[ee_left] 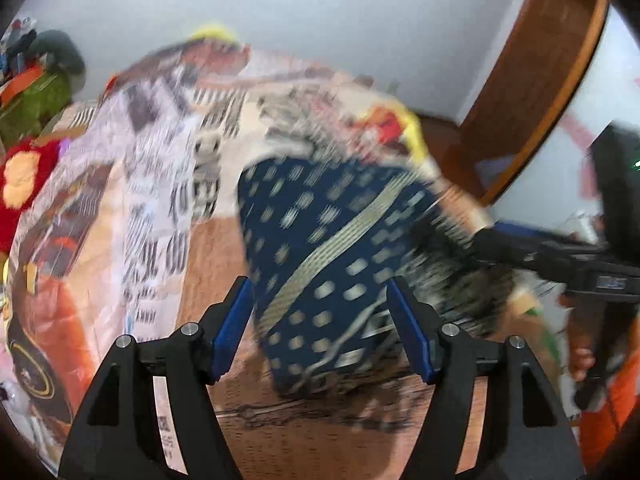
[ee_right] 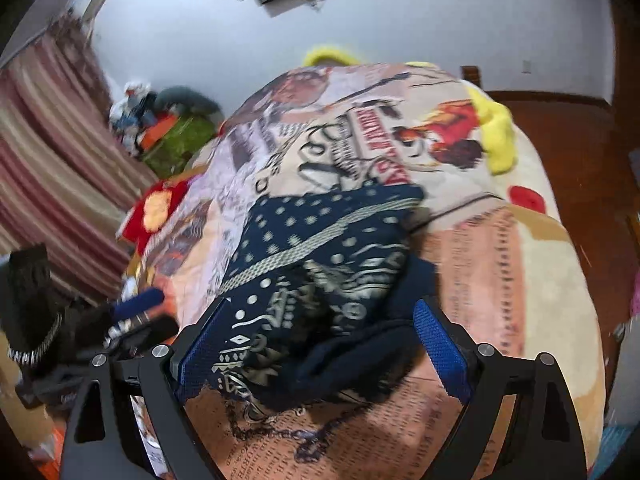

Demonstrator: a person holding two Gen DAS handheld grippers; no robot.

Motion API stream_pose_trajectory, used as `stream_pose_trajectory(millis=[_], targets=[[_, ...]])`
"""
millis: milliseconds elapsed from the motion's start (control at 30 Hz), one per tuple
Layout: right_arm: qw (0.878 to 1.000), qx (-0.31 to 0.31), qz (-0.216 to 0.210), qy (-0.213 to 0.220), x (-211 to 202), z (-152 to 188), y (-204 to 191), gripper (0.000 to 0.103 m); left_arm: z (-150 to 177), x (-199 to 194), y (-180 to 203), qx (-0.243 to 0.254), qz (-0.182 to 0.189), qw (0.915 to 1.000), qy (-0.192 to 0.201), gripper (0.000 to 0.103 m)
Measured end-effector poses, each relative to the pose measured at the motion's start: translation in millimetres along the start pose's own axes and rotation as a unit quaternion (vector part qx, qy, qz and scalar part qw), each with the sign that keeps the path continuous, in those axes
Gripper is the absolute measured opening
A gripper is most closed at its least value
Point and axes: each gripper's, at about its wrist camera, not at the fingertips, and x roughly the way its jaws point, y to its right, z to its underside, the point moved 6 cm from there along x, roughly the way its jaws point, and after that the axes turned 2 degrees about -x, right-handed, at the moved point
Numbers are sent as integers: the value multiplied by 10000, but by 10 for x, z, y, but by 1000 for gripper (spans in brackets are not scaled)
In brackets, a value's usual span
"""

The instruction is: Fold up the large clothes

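Observation:
A navy garment (ee_left: pixel 320 240) with cream dots and a pale stripe lies bunched on a printed bedspread (ee_left: pixel 152 208). My left gripper (ee_left: pixel 322 330) stands open above the garment's near end, with the cloth showing between its blue pads (ee_left: pixel 230 332) and apart from them. In the right wrist view the same garment (ee_right: pixel 320 248) is a rumpled heap, and my right gripper (ee_right: pixel 320 346) is open wide around its near edge. The right gripper's black body (ee_left: pixel 560 260) reaches in from the right in the left wrist view. Both views are blurred.
A yellow plush item (ee_right: pixel 496 136) lies at the bed's far end. A red cushion (ee_right: pixel 156 208) and a green bundle (ee_right: pixel 176 140) sit to the left, by a striped curtain (ee_right: pixel 52 168). Brown wood (ee_left: pixel 532 80) stands at the right. The bedspread (ee_right: pixel 500 280) extends to the right.

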Motion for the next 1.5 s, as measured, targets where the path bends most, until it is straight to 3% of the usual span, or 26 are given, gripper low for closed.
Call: stream_pose_trajectory(millis=[67,200,300,500,600,767,867,1033,1200,1500], targets=[[9996,-181,108,-189,179,42,-78,91,127,221,-28,19,30,9996,-274,69],[9957,-372,526,-663,527,213,44,91,294,389,-118,-180,10,9996,-206,94],[9920,-119,716,-1035,681,407,336,91,415,479,-136,-226,244,9984,-454,95],[9865,981,-53,-1309,637,701,816,94,586,364,-128,107,324,9977,-591,95],[9860,973,-41,-1356,559,703,847,95,576,281,-158,93,349,9969,-702,95],[9908,685,-19,-1163,482,492,695,95,297,54,-226,6,390,9988,-282,95],[9916,607,-201,-1123,543,309,583,95,115,99,-317,-304,448,9982,-263,95],[9878,697,-98,-1392,899,214,627,95,6,462,-436,-912,784,9903,-694,95],[9815,930,-491,-1599,1149,193,652,95,-25,735,-473,-1405,1532,9728,-1018,97],[9724,987,-1268,-1692,1410,65,603,95,-192,1159,-502,-1826,1877,9570,-1250,103]])
